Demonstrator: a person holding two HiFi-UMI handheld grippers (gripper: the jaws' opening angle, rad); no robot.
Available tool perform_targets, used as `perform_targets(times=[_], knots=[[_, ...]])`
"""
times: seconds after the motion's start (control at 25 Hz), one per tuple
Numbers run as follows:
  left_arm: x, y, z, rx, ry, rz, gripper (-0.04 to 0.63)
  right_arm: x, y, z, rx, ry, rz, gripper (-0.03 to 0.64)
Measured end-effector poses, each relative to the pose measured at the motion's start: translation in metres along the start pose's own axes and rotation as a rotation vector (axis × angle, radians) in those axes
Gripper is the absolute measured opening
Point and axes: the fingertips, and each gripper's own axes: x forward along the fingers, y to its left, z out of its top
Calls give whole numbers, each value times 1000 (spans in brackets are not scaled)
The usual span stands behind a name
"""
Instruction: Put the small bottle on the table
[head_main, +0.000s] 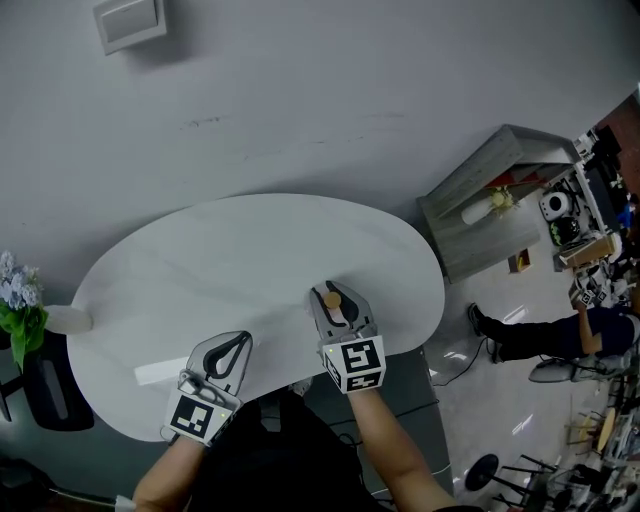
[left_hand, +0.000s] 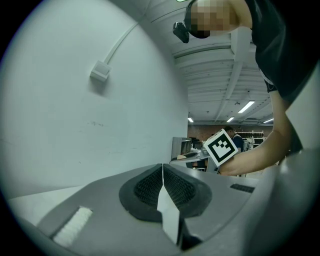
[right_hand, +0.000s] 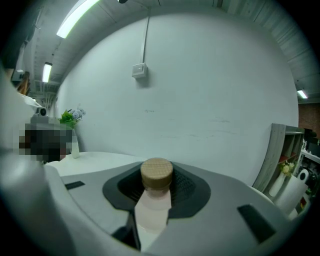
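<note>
Grey left gripper (head_main: 238, 343) and right gripper (head_main: 330, 293); black-and-white marker cubes (head_main: 354, 363); black short-sleeved top (head_main: 290, 450).

Laboratory-workshop interior: white rounded surface (head_main: 250, 250) against a plain wall (head_main: 350, 80). There is a grey shelf unit (head_main: 478, 185), cluttered equipment benches (head_main: 592, 225) at right, and strip lights (left_hand: 246, 107) overhead.

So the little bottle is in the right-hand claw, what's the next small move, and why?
Probably ease the right gripper straight down until the bottle stands on the table. Its jaws are clamped on the bottle, cap up, over the white tabletop near the front edge, and the bottle's base isn't visibly resting on anything.
</note>
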Motion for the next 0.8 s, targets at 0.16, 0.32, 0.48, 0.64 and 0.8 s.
perform_targets(times=[0.16,0.32,0.48,0.64,0.8], knots=[[1,3,0,-1,4,15,9,14,-1,-7,-7,8,13,104],[0,9,-1,0,9,31,9,28,-1,-14,-14,17,21,104],[-4,13,-4,-4,22,53,9,40,-2,-21,-17,30,33,104],[-4,15,-8,-8,31,67,9,53,-4,-28,-20,36,37,104],[-4,18,-11,-15,37,82,9,66,-5,-36,-15,46,40,104]])
